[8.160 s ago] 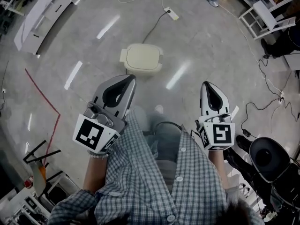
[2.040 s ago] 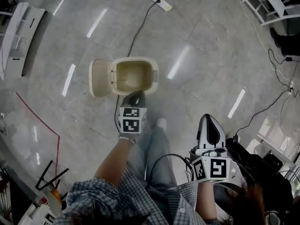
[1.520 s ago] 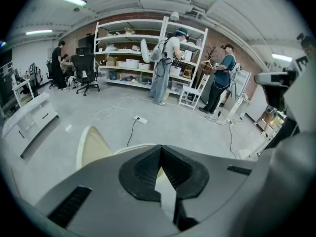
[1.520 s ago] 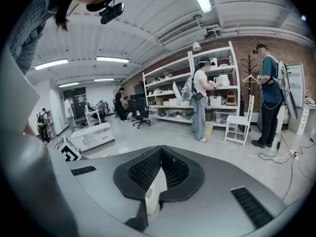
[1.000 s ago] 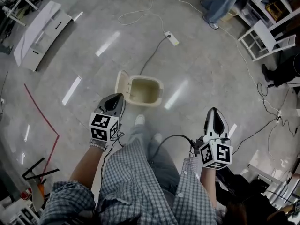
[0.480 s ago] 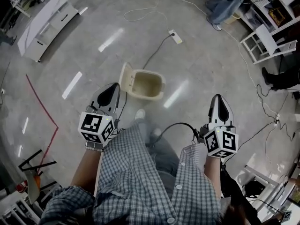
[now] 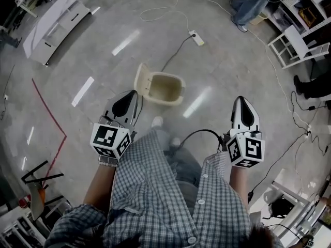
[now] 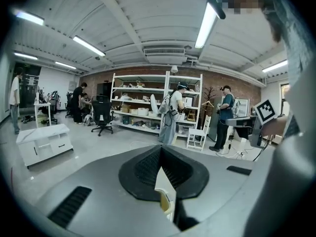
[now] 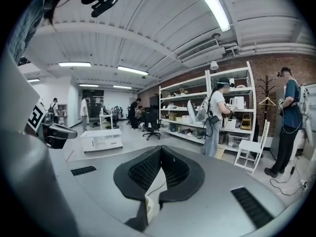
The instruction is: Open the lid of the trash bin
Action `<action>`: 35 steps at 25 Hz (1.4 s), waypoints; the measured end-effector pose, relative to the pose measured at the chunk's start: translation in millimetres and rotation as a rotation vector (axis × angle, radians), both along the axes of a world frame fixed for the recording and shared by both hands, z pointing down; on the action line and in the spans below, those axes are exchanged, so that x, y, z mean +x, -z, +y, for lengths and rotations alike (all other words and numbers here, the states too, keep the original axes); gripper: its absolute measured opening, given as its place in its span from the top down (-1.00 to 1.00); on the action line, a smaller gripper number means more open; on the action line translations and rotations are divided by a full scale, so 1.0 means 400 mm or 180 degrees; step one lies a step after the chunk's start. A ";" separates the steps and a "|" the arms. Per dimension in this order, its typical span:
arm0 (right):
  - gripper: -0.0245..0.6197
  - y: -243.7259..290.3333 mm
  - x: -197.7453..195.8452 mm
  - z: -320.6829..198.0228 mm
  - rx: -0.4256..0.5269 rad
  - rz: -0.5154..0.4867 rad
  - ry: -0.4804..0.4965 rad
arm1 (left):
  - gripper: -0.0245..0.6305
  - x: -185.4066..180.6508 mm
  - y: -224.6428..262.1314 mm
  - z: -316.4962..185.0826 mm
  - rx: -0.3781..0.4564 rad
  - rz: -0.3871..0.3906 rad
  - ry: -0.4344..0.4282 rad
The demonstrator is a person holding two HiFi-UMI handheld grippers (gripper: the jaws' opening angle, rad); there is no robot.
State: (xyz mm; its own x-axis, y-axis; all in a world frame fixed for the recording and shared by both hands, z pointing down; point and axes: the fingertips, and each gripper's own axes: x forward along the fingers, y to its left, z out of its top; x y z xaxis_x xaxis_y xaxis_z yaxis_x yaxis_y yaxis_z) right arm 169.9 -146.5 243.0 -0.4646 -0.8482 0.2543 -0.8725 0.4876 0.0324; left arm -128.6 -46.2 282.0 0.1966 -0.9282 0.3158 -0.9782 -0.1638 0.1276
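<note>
One bin [image 7: 167, 101] on the floor, 12 o'clock from the person's feet. Lid [image 7: 141, 80] is open, standing up on the bin's 9 o'clock side; only bare cream inside shows. Two tools: left hand-held gripper [image 7: 133, 93] with jaws together at 7 o'clock of the bin, clear of it; right hand-held gripper [image 7: 243, 100] with jaws together at 4 o'clock, well apart. One power strip [image 7: 196, 37] at the bin's 1 o'clock.

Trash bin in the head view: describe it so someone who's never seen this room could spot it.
On the grey floor, look between the white power strip and the person's shoes. The trash bin is the cream tub there, set apart by its lid standing open on the left.
</note>
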 end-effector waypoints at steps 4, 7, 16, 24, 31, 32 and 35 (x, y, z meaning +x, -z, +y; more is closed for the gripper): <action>0.87 0.003 0.017 0.005 -0.0007 -0.0031 -0.0024 | 0.93 0.010 0.003 0.009 0.0017 -0.0009 0.0025; 0.87 0.007 0.020 0.015 0.0018 -0.0019 -0.0010 | 0.93 0.010 0.002 0.018 0.0019 0.0011 0.0079; 0.87 -0.003 0.032 0.024 -0.0002 -0.0009 0.0008 | 0.93 0.035 0.004 0.014 0.0016 -0.0040 0.0021; 0.87 -0.002 0.019 0.029 -0.0005 -0.0003 0.0066 | 0.93 0.027 0.003 0.032 0.0000 -0.0037 0.0068; 0.87 -0.010 0.010 0.036 -0.0017 0.0017 0.0107 | 0.93 0.026 -0.006 0.046 -0.0021 -0.0041 0.0069; 0.87 -0.010 0.009 0.036 -0.0015 0.0020 0.0111 | 0.93 0.025 -0.007 0.047 -0.0021 -0.0040 0.0073; 0.87 -0.009 0.009 0.038 -0.0011 0.0024 0.0115 | 0.93 0.025 -0.007 0.050 -0.0023 -0.0033 0.0083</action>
